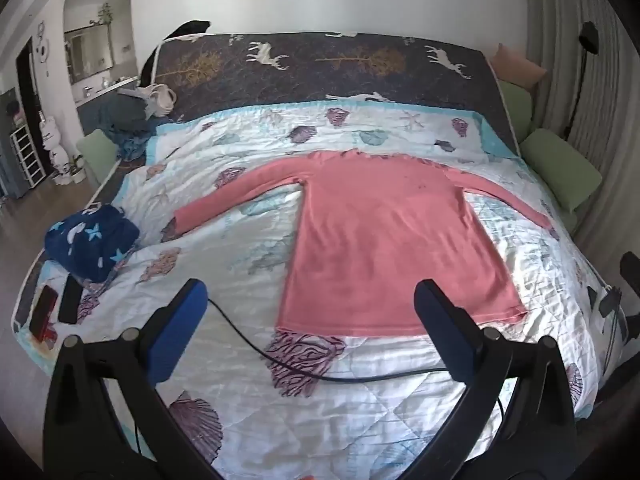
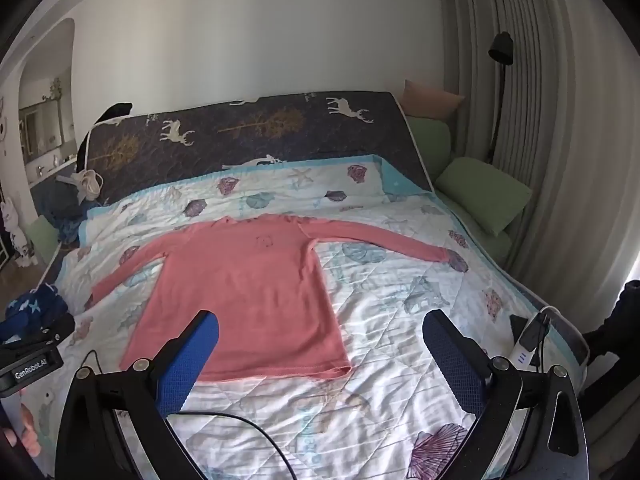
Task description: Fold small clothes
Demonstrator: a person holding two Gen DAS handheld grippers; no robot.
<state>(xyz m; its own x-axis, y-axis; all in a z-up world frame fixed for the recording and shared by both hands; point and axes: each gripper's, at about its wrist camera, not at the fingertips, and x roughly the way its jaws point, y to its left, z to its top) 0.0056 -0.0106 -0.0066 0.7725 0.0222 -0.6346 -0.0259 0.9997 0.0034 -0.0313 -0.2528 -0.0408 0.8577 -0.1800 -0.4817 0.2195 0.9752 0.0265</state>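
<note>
A pink long-sleeved top [image 1: 384,240] lies flat on the bed's white shell-print quilt [image 1: 224,264], sleeves spread to both sides, hem toward me. It also shows in the right wrist view [image 2: 248,296]. My left gripper [image 1: 312,292] is open and empty, held above the quilt just short of the hem. My right gripper [image 2: 320,324] is open and empty, above the hem's right corner. Both have blue pads.
A folded navy star-print cloth [image 1: 92,242] lies at the bed's left edge, with dark flat objects [image 1: 60,304] near it. A black cable [image 1: 320,376] crosses the quilt in front. Green pillows [image 1: 560,168] sit at right. A white device [image 2: 528,344] rests on the right edge.
</note>
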